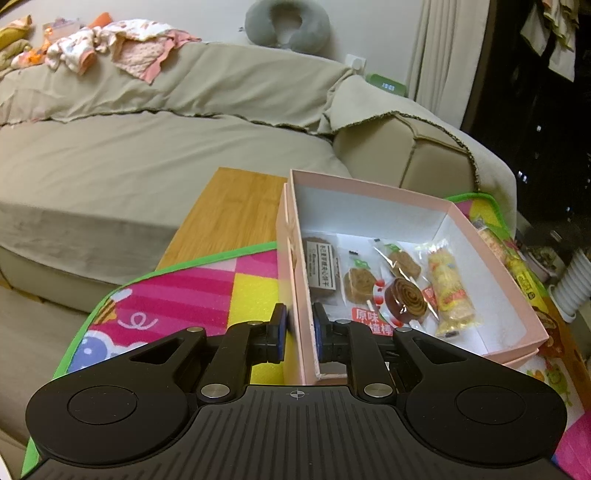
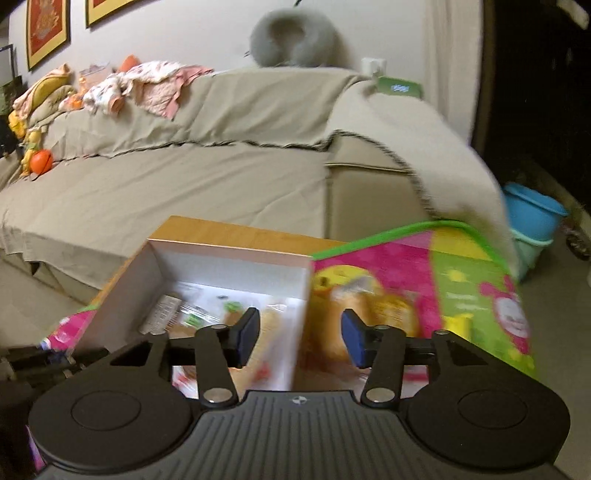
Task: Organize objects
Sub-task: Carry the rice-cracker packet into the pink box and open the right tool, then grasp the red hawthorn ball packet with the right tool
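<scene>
Nearest in the left wrist view, the left gripper point(image 1: 300, 330) is clenched on the near left wall of the pink box point(image 1: 491, 291), one blue pad outside the wall and the other inside it. That box sits on a bright play mat point(image 1: 192, 291) with a green border, its white interior open to the top. Inside, from about 10 o'clock round to 2 o'clock of the gripper's tips, lie several wrapped snacks: a dark biscuit pack point(image 1: 322, 268) against the left wall, a small brown cookie point(image 1: 360, 284) beside it, a round spiral candy point(image 1: 405, 299) nearer the middle with another brown cookie packet point(image 1: 402, 260) just beyond it, and a yellow wafer roll point(image 1: 450, 288) towards the right wall. More packets lie on the mat outside the box at 2 o'clock, too small to read.

From the right wrist view, which is blurred, the right gripper point(image 2: 300, 338) stands released, its pads apart and pressing on nothing; the box's right wall runs up between them, and the snacks inside show only as smears. A yellow packet point(image 2: 384, 314) lies on the mat just right of that wall, at about 1 o'clock.

Farther off at 11 o'clock, a wooden table point(image 1: 236, 206) edge shows beyond the mat. Behind it stretches a beige sofa point(image 1: 147, 147), with crumpled clothes point(image 1: 122, 44) on its back at 10 o'clock and a grey neck pillow point(image 1: 288, 26) at 12 o'clock
</scene>
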Demonstrator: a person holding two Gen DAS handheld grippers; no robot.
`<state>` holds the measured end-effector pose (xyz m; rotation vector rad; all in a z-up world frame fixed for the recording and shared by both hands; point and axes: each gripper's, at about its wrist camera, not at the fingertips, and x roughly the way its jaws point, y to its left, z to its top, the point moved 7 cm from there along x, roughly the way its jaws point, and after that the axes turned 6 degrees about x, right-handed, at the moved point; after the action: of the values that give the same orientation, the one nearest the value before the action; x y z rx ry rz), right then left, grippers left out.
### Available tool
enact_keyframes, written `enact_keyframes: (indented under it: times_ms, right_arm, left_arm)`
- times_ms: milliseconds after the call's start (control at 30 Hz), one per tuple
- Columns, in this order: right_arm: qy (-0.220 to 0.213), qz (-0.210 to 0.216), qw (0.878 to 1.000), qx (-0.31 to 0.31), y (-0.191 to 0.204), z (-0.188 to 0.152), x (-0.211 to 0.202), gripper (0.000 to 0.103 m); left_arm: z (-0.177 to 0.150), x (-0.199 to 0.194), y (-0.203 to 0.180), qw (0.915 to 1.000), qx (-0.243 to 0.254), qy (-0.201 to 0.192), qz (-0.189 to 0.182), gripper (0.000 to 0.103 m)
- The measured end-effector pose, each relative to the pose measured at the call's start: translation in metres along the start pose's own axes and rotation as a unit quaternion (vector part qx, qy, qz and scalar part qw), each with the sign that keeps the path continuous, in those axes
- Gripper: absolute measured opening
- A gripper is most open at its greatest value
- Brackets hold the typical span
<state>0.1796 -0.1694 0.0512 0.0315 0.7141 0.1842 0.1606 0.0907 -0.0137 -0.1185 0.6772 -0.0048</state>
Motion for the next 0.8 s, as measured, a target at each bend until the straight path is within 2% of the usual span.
enact_keyframes:
  times_ms: [100, 233, 400, 600, 800]
  right_arm:
    - [-0.017, -0.033, 0.999, -0.006, -0.027, -0.019, -0.019, 0.062]
    - [-0.010, -0.064, 0.998, -0.010, -0.054, -0.059, -0.031, 0.065]
    - [0.012, -0.068, 0.997, 0.018, -0.073, -0.094, -0.025, 0.069]
    - [0.020, -0.077, 0.994, 0.075, -0.084, -0.096, -0.002, 0.086]
    - [0.021, -0.090, 0.989, 0.112, -0.084, -0.093, 0.025, 0.088]
  left_arm:
    - [-0.001, -0.001, 0.000, 1.0000, -0.007, -0.001, 0.003, 0.017]
    - [-0.001, -0.001, 0.000, 0.9999, -0.008, 0.000, 0.006, 0.016]
    - [-0.001, -0.001, -0.001, 0.9999, -0.004, 0.003, 0.012, 0.016]
    - [-0.002, -0.002, -0.002, 0.9999, 0.000, 0.005, 0.016, 0.016]
    - [-0.002, -0.002, -0.003, 0.9999, 0.000, 0.005, 0.016, 0.016]
